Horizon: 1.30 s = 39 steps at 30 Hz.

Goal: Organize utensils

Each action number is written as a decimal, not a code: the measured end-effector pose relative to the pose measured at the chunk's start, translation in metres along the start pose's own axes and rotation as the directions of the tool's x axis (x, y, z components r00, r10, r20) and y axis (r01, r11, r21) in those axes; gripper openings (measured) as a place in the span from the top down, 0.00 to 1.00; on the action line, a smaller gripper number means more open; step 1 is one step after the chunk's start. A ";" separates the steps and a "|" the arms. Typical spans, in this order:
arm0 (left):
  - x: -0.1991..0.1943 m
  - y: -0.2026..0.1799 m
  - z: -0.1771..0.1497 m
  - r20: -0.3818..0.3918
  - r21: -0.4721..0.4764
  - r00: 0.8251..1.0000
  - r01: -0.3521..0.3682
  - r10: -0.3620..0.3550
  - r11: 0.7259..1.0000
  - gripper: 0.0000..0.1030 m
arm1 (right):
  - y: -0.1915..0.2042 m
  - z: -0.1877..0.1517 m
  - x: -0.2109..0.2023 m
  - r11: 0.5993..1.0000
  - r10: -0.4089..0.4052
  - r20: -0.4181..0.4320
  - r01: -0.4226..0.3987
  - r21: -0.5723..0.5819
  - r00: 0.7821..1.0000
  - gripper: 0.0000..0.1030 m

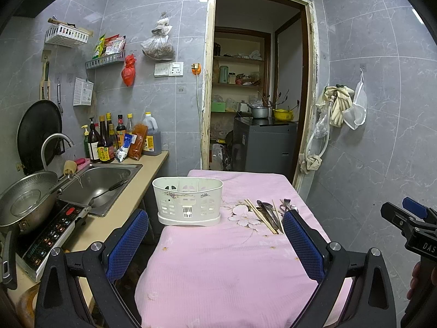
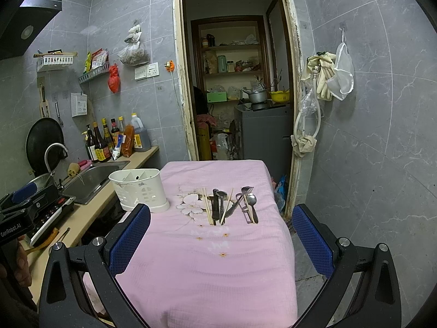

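Observation:
A white plastic utensil holder [image 1: 188,201] [image 2: 139,191] stands empty at the left of the pink-covered table [image 1: 218,268] [image 2: 207,262]. To its right lies a loose row of utensils [image 1: 270,213] [image 2: 232,203]: wooden chopsticks [image 2: 206,207], dark-handled pieces and metal spoons [image 2: 251,201]. My left gripper [image 1: 215,235] is open and empty, hovering above the table's near part, short of the holder. My right gripper [image 2: 222,232] is open and empty, also short of the utensils. Each gripper shows at the edge of the other's view [image 1: 409,218] [image 2: 24,205].
A counter on the left holds a steel sink [image 1: 101,183] [image 2: 92,176], an induction cooker with a wok [image 1: 27,205], and sauce bottles [image 1: 109,142] [image 2: 109,139]. An open doorway [image 1: 259,95] [image 2: 235,82] lies behind the table. Tiled wall with hanging gloves is on the right [image 1: 341,104].

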<state>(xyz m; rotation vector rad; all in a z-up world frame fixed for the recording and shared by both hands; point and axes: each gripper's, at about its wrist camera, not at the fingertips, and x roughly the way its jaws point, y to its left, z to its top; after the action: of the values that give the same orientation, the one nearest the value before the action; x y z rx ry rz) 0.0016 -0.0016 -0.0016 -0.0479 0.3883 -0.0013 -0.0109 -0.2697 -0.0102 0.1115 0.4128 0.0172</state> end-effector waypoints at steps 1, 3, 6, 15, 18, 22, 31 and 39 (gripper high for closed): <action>0.000 0.000 0.000 0.000 0.001 1.000 0.000 0.000 1.000 0.03 | 0.000 0.000 0.000 1.000 0.000 0.000 0.000 0.000 1.000 0.01; 0.000 0.000 0.000 0.000 0.001 1.000 -0.001 0.001 1.000 0.03 | 0.000 0.000 0.000 1.000 0.000 0.000 0.000 0.000 1.000 0.01; 0.000 0.000 0.000 0.000 0.000 1.000 -0.001 0.001 1.000 0.03 | 0.000 0.000 0.000 1.000 0.000 0.000 0.000 0.000 1.000 0.01; 0.000 0.000 0.000 -0.001 0.000 1.000 0.000 0.000 1.000 0.03 | 0.000 -0.002 0.002 1.000 -0.003 0.000 0.003 0.000 1.000 0.01; 0.000 0.000 0.000 -0.001 0.002 1.000 -0.001 0.001 1.000 0.03 | 0.000 -0.002 0.002 1.000 -0.003 0.000 0.003 0.000 1.000 0.01; 0.000 0.000 0.000 -0.001 0.001 1.000 0.000 0.000 1.000 0.03 | 0.000 -0.002 0.002 1.000 -0.003 -0.001 0.003 0.000 1.000 0.01; 0.000 0.000 0.001 -0.001 0.002 1.000 -0.002 0.002 1.000 0.03 | -0.001 -0.002 0.002 1.000 -0.002 -0.001 0.002 0.000 1.000 0.01; 0.000 0.000 0.000 -0.002 0.002 1.000 -0.001 0.001 1.000 0.03 | 0.000 -0.002 0.002 1.000 -0.003 -0.001 0.003 0.001 1.000 0.01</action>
<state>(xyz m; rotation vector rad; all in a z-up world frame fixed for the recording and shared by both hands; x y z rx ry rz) 0.0019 -0.0018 -0.0013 -0.0460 0.3903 -0.0002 -0.0101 -0.2699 -0.0128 0.1116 0.4141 0.0147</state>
